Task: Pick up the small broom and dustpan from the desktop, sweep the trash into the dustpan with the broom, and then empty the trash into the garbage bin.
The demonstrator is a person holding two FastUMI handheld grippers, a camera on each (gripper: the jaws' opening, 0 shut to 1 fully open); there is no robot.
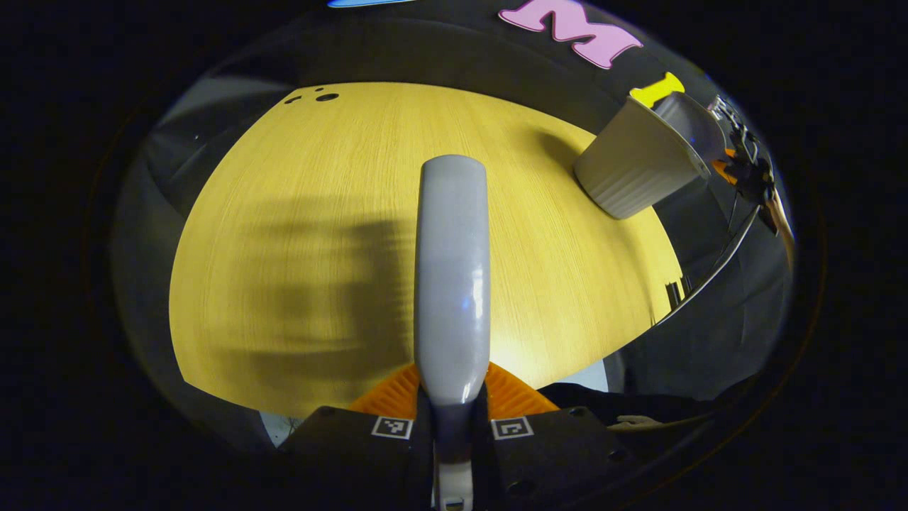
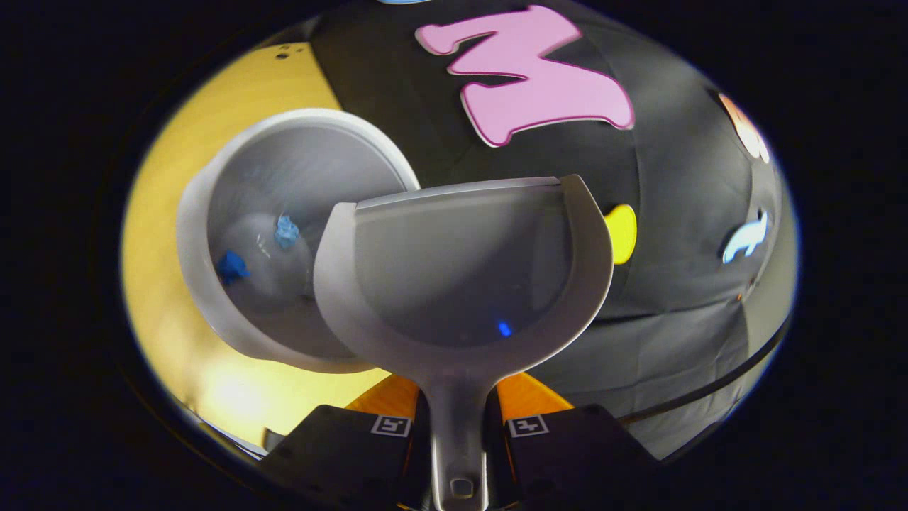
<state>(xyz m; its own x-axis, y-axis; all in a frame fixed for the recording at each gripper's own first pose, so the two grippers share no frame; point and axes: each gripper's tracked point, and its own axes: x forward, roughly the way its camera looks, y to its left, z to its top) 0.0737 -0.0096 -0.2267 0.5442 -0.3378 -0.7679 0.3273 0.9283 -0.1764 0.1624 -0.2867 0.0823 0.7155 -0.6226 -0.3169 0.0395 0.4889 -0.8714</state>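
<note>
- From the left gripper view, I see my left gripper point(image 1: 452, 419) with both fingers pressed against the pale grey, rounded plastic handle of the small broom point(image 1: 452, 277), which rises straight up the middle of the view.
- The bristle end of the broom is hidden from me; I can only make out the smooth, glossy back of the handle.
- Below it lies the yellow wood-grain desktop point(image 1: 298, 213), with a soft shadow across its left half.
- At the upper right of that view, the white ribbed plastic garbage bin point(image 1: 635, 174) stands on the desktop near its far edge, close to the black cloth wall.
- Just past the bin I see the right gripper point(image 1: 748, 170), small and far off; from here I cannot tell how its fingers stand.
- In the right gripper view, that gripper's fingers are clamped on the stem of the grey plastic dustpan point(image 2: 461, 284), whose scoop looks bare inside apart from a small blue glint.
- The dustpan's left rim overlaps the bin's open mouth.
- Two blue scraps of trash point(image 2: 286, 231) lie inside the bin.
</note>
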